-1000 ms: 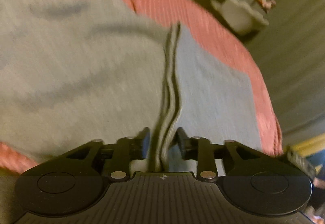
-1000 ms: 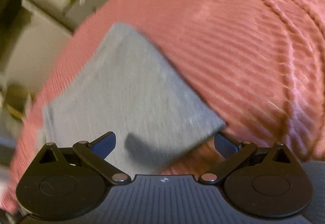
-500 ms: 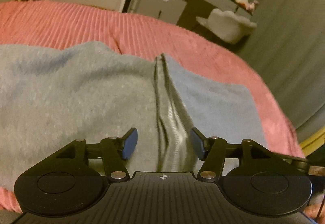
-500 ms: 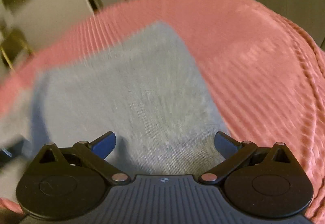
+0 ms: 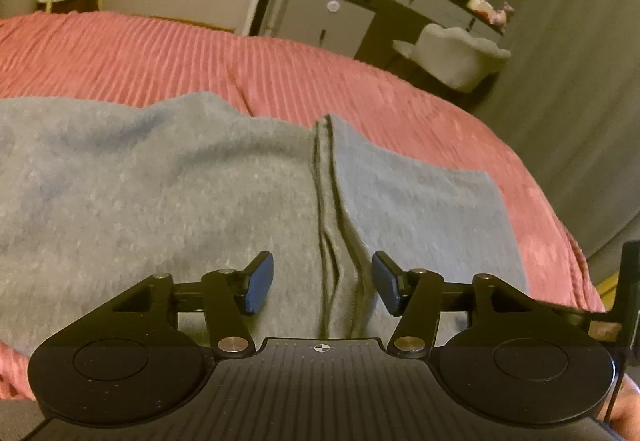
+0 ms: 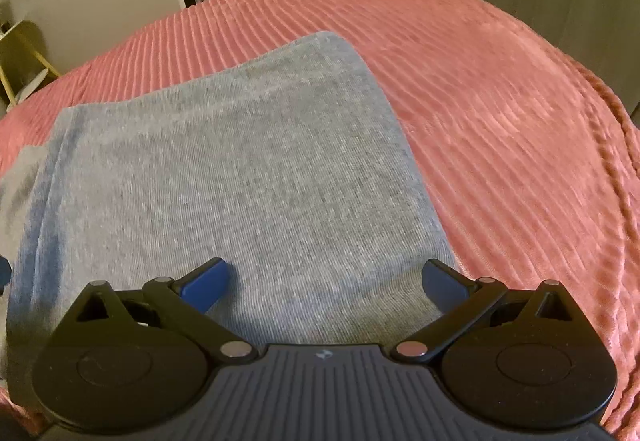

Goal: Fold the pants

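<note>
Hovering over grey pants (image 5: 160, 201) on the bed (image 5: 160, 53) | left claw (image 5: 323, 283) tilting downward, half-open, straddling folded edge untouched | right claw (image 6: 325, 283) angling downward, wide, empty

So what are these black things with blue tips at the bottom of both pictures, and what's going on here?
No robot here: a person holds a hand-held clamp in each hand, each with a camera looking along its two fingers. One picture comes from the left gripper, the other from the right gripper. Both hover over grey knit pants, partly folded, lying on a ribbed pink bedspread. Both grippers are open and hold nothing; the pants' folded edge runs between the left one's blue-padded fingers.
</note>
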`<move>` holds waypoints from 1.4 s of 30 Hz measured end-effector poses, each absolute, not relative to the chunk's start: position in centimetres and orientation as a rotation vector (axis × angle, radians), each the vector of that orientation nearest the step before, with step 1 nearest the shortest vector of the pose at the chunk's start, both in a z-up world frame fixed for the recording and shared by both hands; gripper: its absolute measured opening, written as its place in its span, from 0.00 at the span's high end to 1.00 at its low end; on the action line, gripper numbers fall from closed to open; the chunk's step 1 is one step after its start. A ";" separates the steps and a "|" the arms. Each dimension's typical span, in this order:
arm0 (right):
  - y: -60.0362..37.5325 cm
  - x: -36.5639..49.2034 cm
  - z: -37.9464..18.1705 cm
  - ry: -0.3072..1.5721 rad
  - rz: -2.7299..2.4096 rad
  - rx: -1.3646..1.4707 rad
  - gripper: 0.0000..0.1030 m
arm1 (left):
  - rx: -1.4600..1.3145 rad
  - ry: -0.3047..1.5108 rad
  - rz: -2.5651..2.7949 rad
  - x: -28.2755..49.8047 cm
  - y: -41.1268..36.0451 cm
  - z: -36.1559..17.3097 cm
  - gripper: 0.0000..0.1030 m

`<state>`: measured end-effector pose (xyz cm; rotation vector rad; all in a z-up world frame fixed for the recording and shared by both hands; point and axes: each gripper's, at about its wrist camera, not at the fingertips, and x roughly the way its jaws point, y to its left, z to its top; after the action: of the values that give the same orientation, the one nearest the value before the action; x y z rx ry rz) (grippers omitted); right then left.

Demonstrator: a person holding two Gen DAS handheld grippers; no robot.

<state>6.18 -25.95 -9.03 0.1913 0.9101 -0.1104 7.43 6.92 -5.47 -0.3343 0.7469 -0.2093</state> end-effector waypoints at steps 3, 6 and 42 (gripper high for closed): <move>-25.9 6.2 -9.1 0.908 -0.115 0.190 0.00 | -0.288 0.733 -0.202 7.2 6.3 -5.4 0.39; -25.9 6.1 -9.0 0.908 -0.119 0.187 0.00 | -0.272 0.744 -0.200 7.2 6.2 -5.6 0.38; -26.1 6.1 -9.1 0.903 -0.108 0.202 0.00 | -0.498 0.562 0.340 1.8 25.5 -4.3 0.06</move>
<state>6.09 -26.12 -9.10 0.2016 0.9026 -0.1079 1.80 25.46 -4.29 -0.4983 0.5622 0.3400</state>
